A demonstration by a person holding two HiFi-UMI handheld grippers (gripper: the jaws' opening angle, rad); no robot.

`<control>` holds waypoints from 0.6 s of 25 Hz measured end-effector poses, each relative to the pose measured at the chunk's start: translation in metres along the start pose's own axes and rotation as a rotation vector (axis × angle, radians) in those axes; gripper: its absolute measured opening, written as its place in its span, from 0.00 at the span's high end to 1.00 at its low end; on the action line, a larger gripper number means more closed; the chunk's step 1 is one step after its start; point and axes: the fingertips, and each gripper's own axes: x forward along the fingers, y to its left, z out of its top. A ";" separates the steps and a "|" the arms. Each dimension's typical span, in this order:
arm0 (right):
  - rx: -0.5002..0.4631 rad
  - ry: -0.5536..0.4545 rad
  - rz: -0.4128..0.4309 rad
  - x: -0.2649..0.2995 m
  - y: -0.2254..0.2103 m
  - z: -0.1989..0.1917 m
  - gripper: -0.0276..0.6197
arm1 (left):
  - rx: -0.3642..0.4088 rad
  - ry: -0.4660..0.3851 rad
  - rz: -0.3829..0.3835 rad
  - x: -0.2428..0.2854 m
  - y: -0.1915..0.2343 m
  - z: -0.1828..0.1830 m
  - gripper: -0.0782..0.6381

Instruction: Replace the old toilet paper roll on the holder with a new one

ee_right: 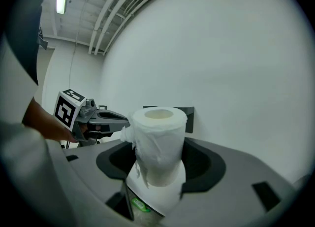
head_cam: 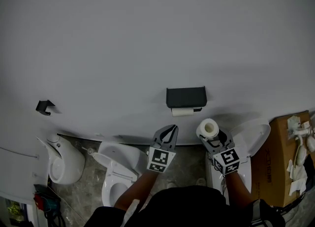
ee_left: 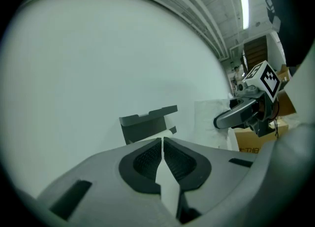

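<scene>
Gripped upright between the right gripper's (ee_right: 160,164) jaws, the new toilet paper roll (ee_right: 158,132) sits just below the black wall holder (head_cam: 186,97), which carries the old roll (head_cam: 183,112). The left gripper (head_cam: 171,131) is closed and empty; removing the old roll looks like the next step.

White toilet paper roll (head_cam: 208,128), dark grey holder (head_cam: 186,96)

The only lettering is dark print running sideways on the cardboard box (head_cam: 280,181) at the far right. It is too small to read. The left gripper view shows orange characters on it, partly hidden and illegible.
</scene>
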 end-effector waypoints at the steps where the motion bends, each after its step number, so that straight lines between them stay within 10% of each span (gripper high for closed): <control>1: 0.001 0.001 0.000 0.000 -0.003 -0.001 0.54 | 0.037 0.007 0.012 0.004 0.000 0.001 0.88; 15: 0.013 -0.014 0.005 0.002 -0.039 0.001 0.54 | 0.602 0.207 0.075 0.055 -0.005 -0.006 0.62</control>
